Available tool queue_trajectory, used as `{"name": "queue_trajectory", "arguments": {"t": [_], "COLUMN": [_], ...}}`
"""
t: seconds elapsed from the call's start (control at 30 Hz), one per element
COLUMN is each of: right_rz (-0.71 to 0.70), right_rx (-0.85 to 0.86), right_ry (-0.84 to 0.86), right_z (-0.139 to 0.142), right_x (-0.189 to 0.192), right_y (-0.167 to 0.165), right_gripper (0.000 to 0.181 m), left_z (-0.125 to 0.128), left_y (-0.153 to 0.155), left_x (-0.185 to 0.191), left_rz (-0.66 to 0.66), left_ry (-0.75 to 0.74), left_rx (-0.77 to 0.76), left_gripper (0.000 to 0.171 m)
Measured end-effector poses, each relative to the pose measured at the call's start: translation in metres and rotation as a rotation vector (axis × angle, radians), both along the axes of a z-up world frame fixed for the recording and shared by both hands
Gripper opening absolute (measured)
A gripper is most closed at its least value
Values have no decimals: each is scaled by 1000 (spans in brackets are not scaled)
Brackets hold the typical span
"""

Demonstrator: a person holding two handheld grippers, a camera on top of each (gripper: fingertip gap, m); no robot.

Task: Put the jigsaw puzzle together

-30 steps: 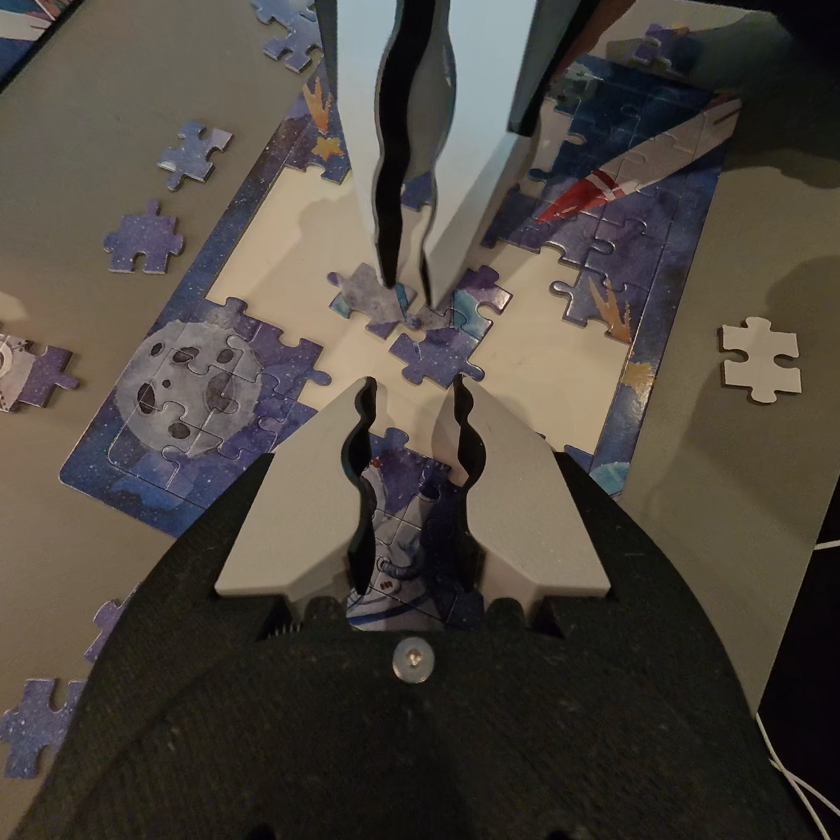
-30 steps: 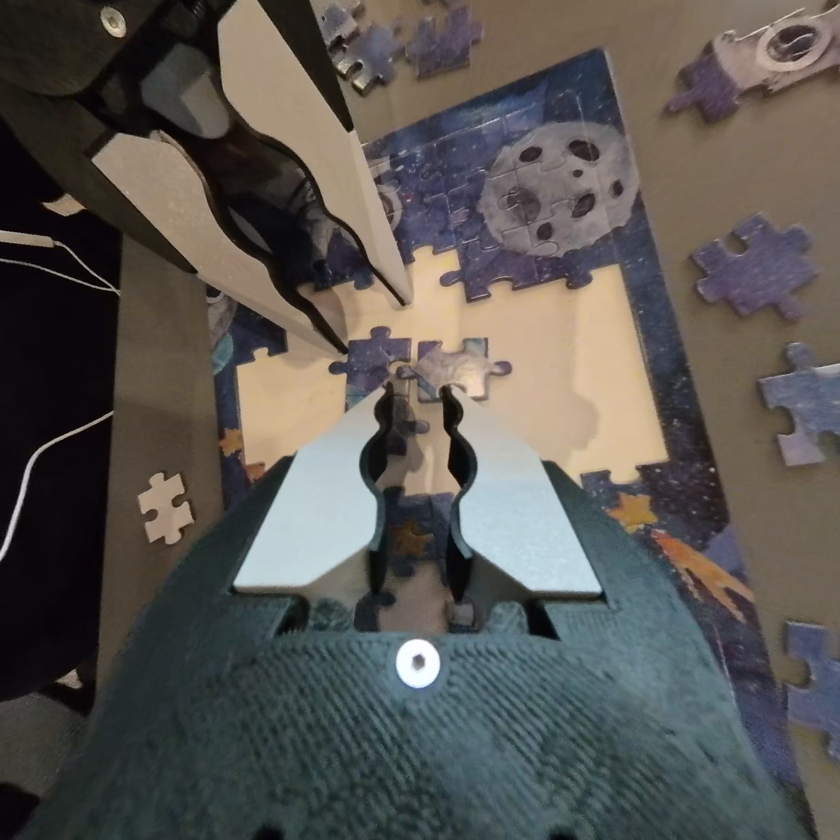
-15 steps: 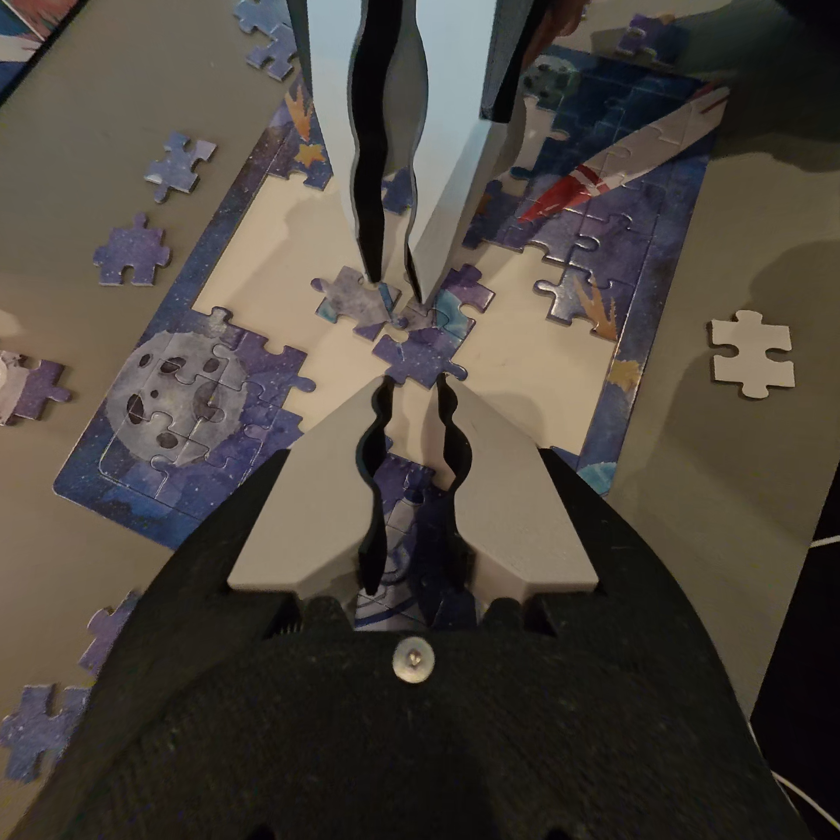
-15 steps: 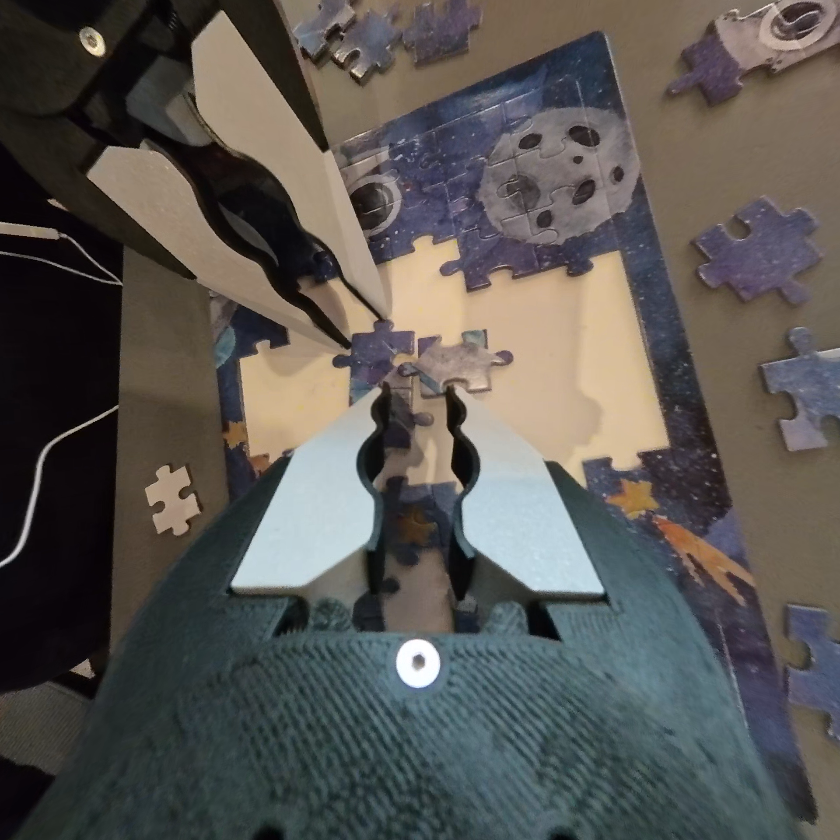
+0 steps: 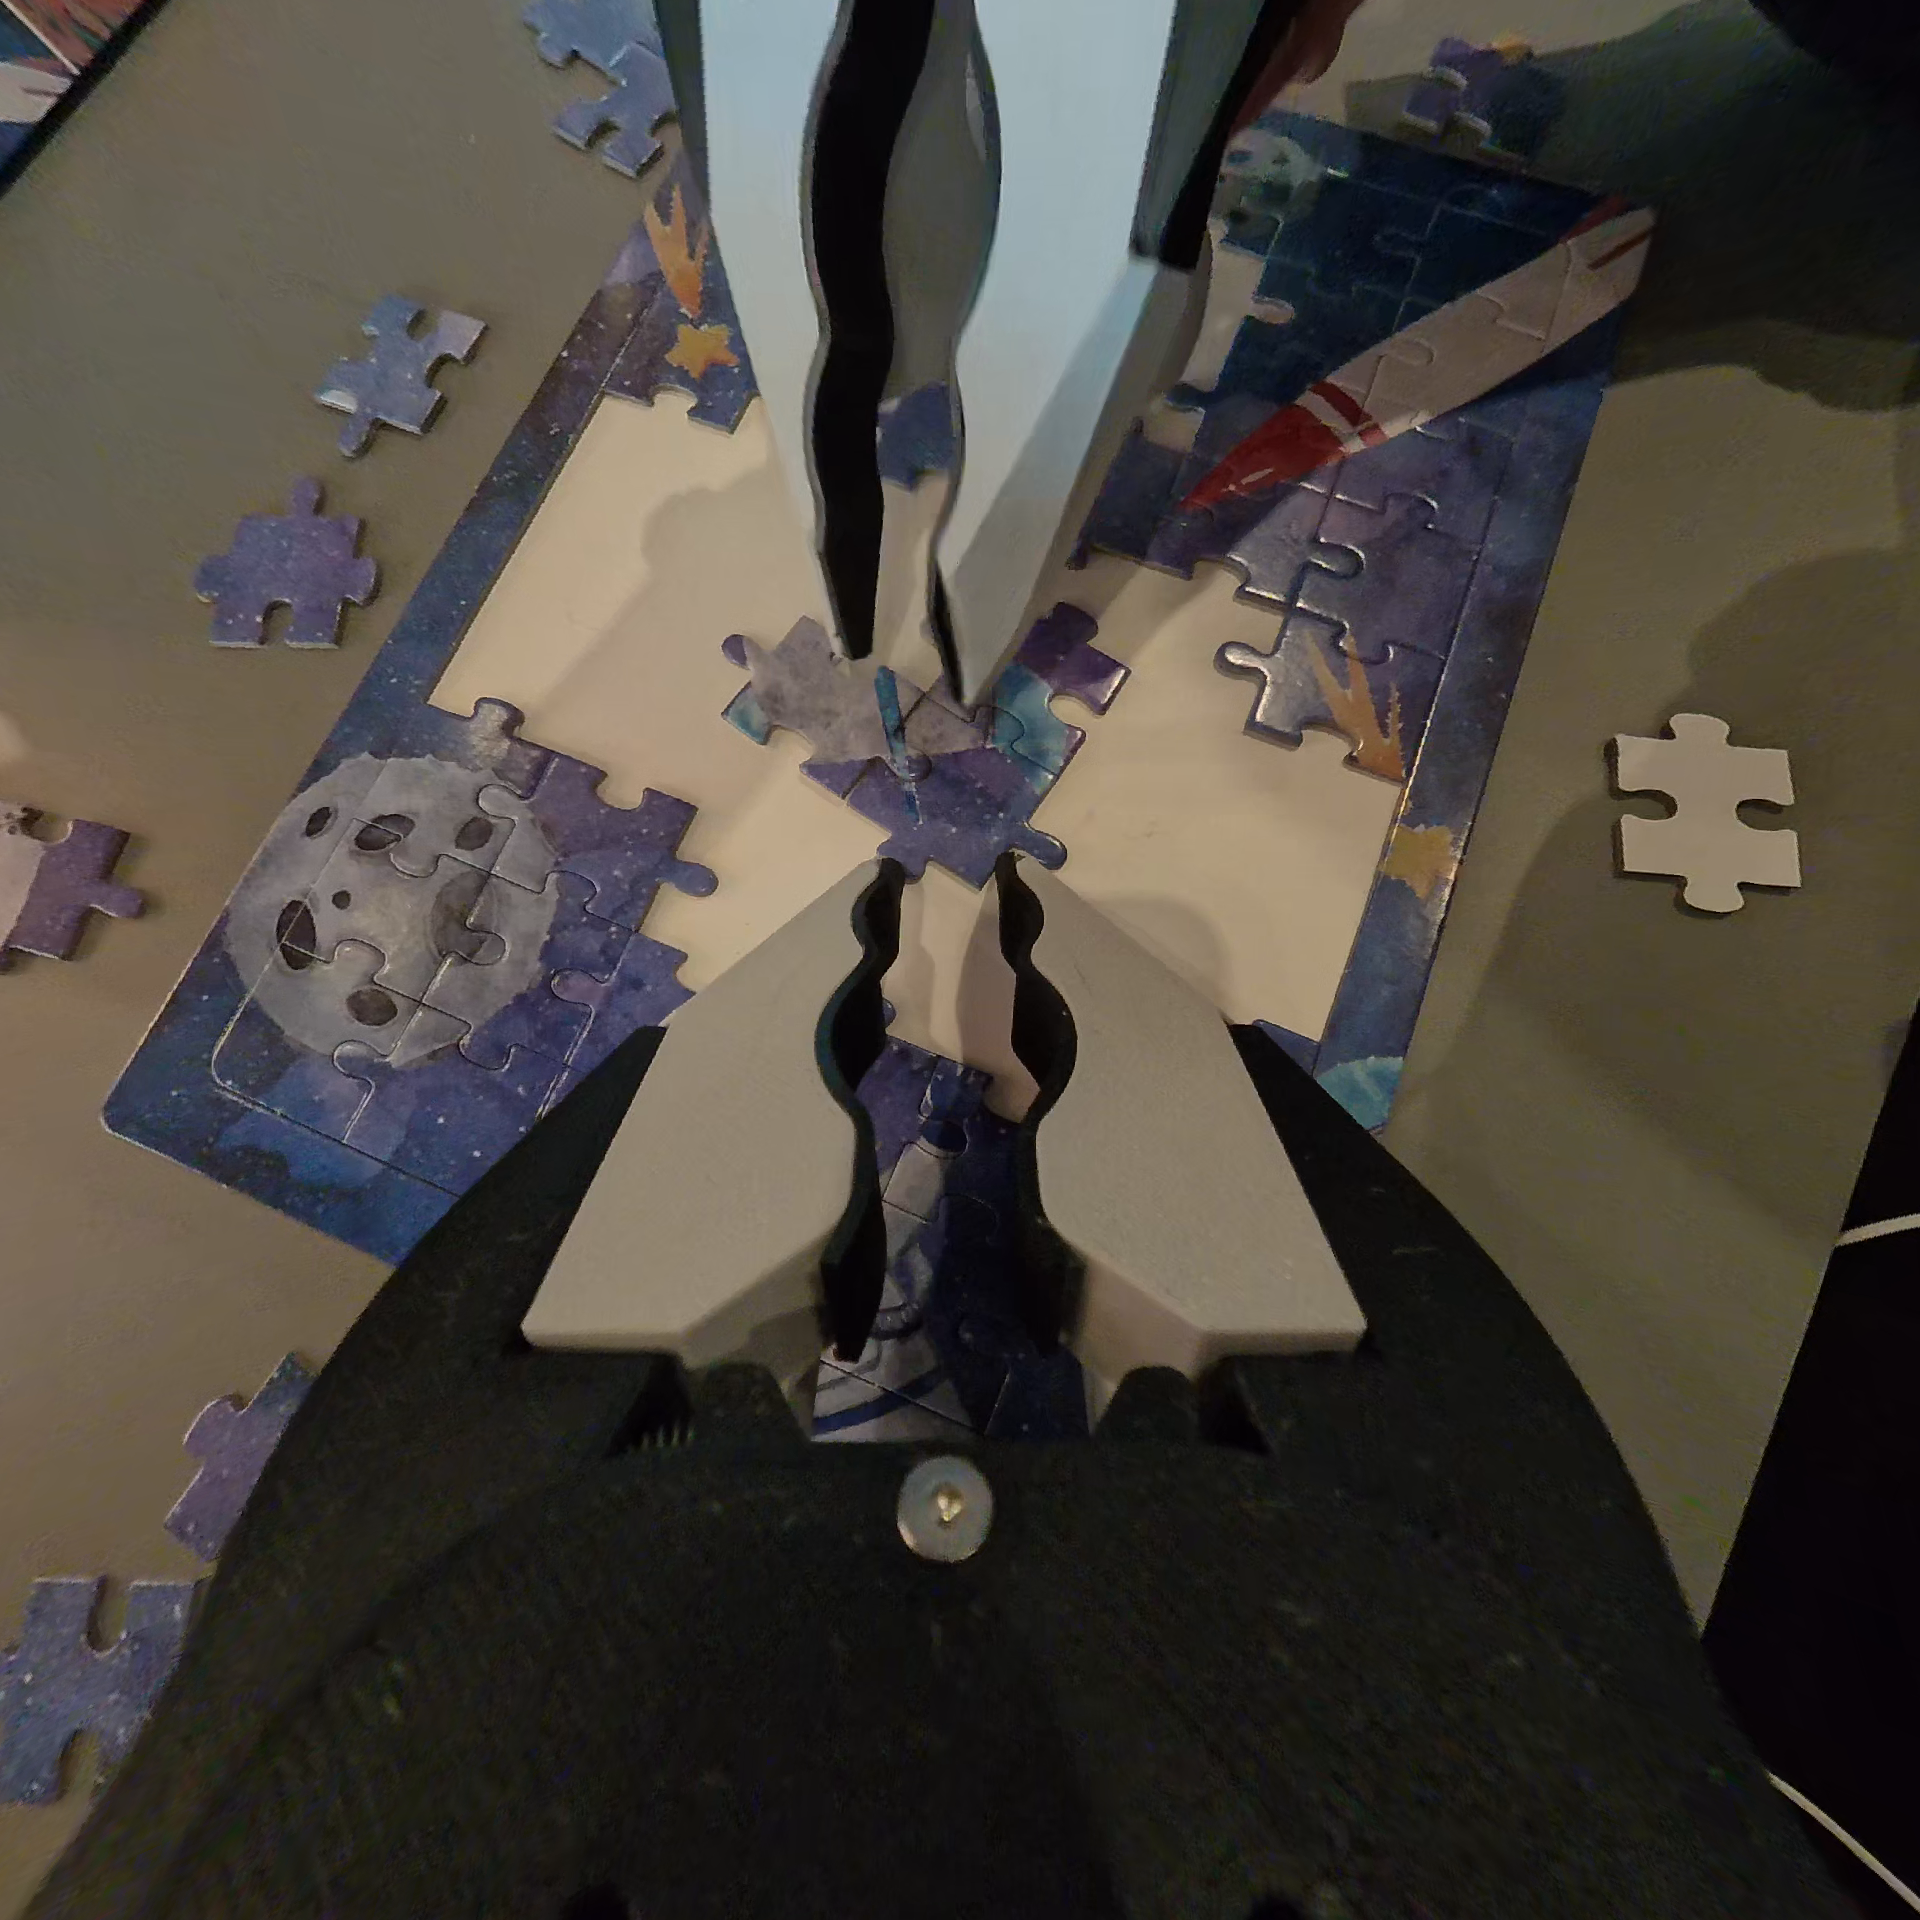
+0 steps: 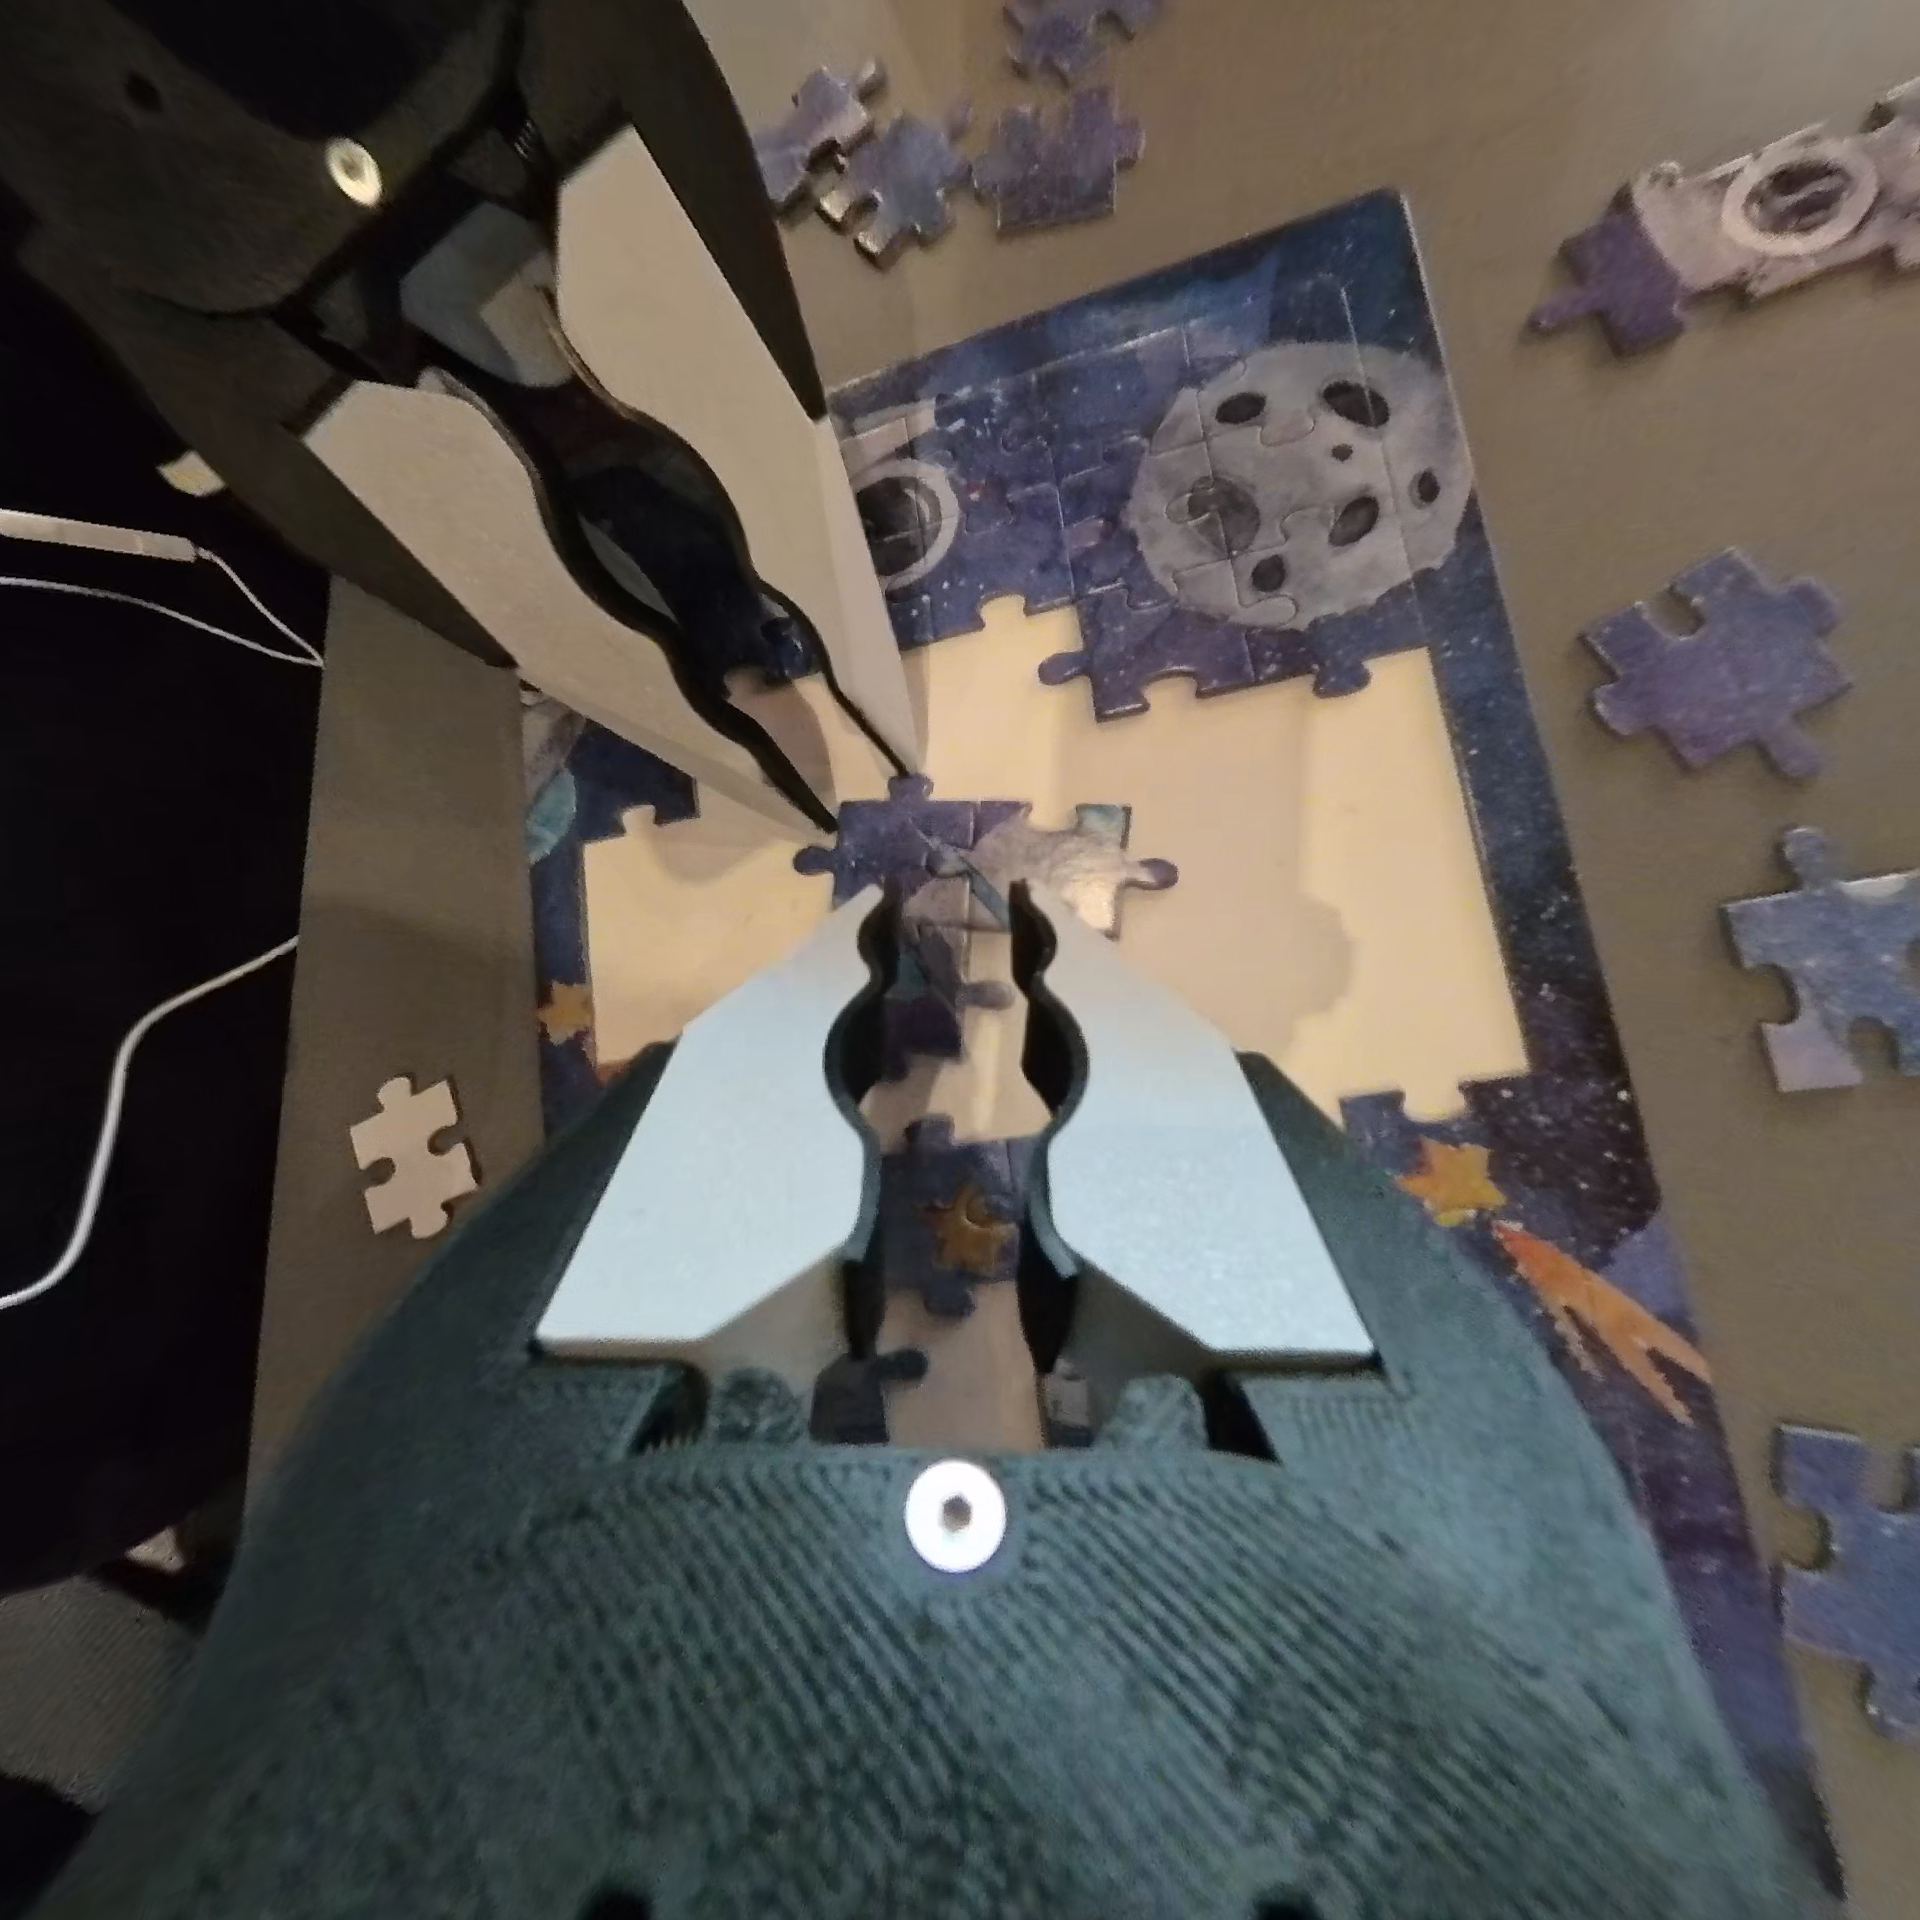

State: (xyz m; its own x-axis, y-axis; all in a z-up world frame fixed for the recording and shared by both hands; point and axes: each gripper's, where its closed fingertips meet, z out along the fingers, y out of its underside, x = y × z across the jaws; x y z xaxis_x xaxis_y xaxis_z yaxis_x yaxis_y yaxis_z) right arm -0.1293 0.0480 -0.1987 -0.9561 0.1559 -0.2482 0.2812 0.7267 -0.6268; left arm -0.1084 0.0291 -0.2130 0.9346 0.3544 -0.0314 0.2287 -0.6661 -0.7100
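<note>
A blue space-picture jigsaw puzzle [image 5: 384, 914] lies in its tray, with the cream base [image 5: 623, 582] bare in the middle. A cluster of three joined pieces [image 5: 914, 748] lies on that bare base. My left gripper [image 5: 943, 868] is narrowly open and empty, with its tips at the cluster's near edge. My right gripper [image 5: 904, 665] comes in from the far side, with its tips on the cluster's far edge. In the right wrist view, the right gripper [image 6: 948, 894] is narrowly open and empty over the cluster [image 6: 987, 842]. The left gripper [image 6: 862, 800] meets it from the upper left.
Loose blue pieces [image 5: 286, 566] lie on the grey table left of the tray, and more [image 6: 1725, 665] show in the right wrist view. A white face-down piece [image 5: 1704, 810] lies on the other side. A white cable [image 6: 156, 1029] runs past the table edge. Less than 4 cm separates the two grippers' tips. Both grippers' tips are roughly 10 cm from the blue space-picture jigsaw puzzle [image 5: 384, 914]. The right camera catches it too, in the right wrist view [image 6: 1290, 469].
The left gripper's jaws have narrowed, and its tips have moved forward to the cluster's near edge. The three middle pieces sit closer together. The right gripper has stayed at the cluster.
</note>
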Motion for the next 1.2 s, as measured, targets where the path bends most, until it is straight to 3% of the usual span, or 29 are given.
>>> {"name": "queue_trajectory", "arguments": {"t": [0.17, 0.43, 0.7, 0.97, 1.2], "right_rz": [4, 13, -16, -72, -47], "right_rx": [-44, 35, -29, -44, -33], "right_ry": [83, 123, 39, 105, 66], "right_z": [7, -10, -10, 3, -10], "right_x": [-4, -3, -4, -20, -14], "right_y": [-7, -11, -14, -5, -12], "right_gripper": [0, 0, 0, 0, 0], "left_z": [0, 0, 0, 0, 0], "left_y": [0, 0, 0, 0, 0], "left_x": [0, 0, -1, -1, -1], "left_rz": [1, 2, 2, 3, 3], "left_ry": [-1, 0, -1, -1, -1], "left_rx": [0, 0, 1, 1, 1], "left_gripper": [18, 19, 19, 19, 19]}}
